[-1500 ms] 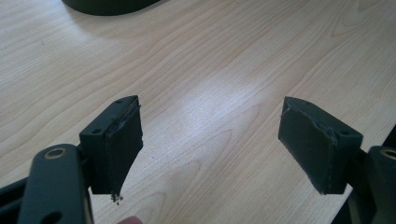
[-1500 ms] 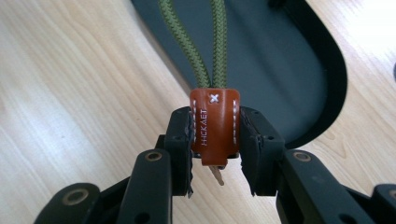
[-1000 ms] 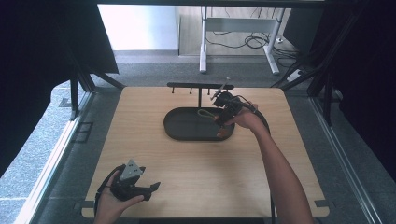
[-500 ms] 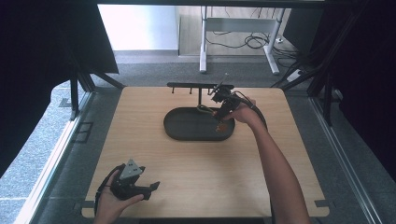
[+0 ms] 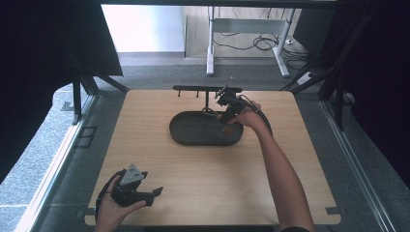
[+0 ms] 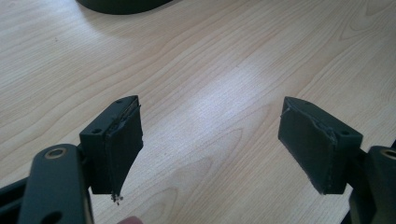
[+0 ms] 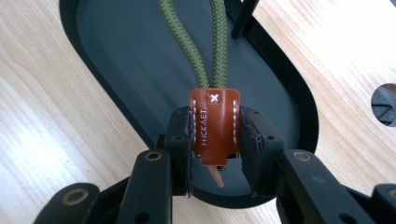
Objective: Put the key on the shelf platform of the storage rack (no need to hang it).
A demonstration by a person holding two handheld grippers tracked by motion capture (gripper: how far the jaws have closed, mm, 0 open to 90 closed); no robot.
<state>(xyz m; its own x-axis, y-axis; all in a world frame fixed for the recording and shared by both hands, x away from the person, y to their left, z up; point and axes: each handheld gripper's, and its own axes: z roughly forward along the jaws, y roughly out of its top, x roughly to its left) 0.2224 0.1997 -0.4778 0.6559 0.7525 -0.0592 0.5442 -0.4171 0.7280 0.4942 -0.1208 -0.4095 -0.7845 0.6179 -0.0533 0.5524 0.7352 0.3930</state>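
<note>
Right gripper (image 7: 215,140) is pinching a little brown leather tab (image 7: 215,123), one jaw on each side edge, stitching and a stamped logo facing the camera. Two strands of olive green braided cord (image 7: 198,51) run out of the top of the tab and off the frame, so it looks like a keychain or lanyard loop. It's hanging over the dark oval tray (image 7: 116,56), and in the high view that gripper (image 5: 227,104) is up at the far end of the tray (image 5: 193,137), right by the black rack with pegs (image 5: 207,89) that stands on it. Can't tell if the cord is looped on a peg or not, too small from up there.

Handling-wise, my guess: this thing weighs next to nothing and the cord is floppy, so it'll swing and drape wherever it wants. The leather tab is the only semi-stiff bit, so that's the sensible place to grab, which is what's happening. Leather is a bit slick on the face, but squeezing the edges seems solid. Nothing fragile here.

Left gripper (image 6: 210,140) is doing nothing, jaws wide apart over bare wooden table (image 6: 224,60), parked at the near left corner (image 5: 133,188).
</note>
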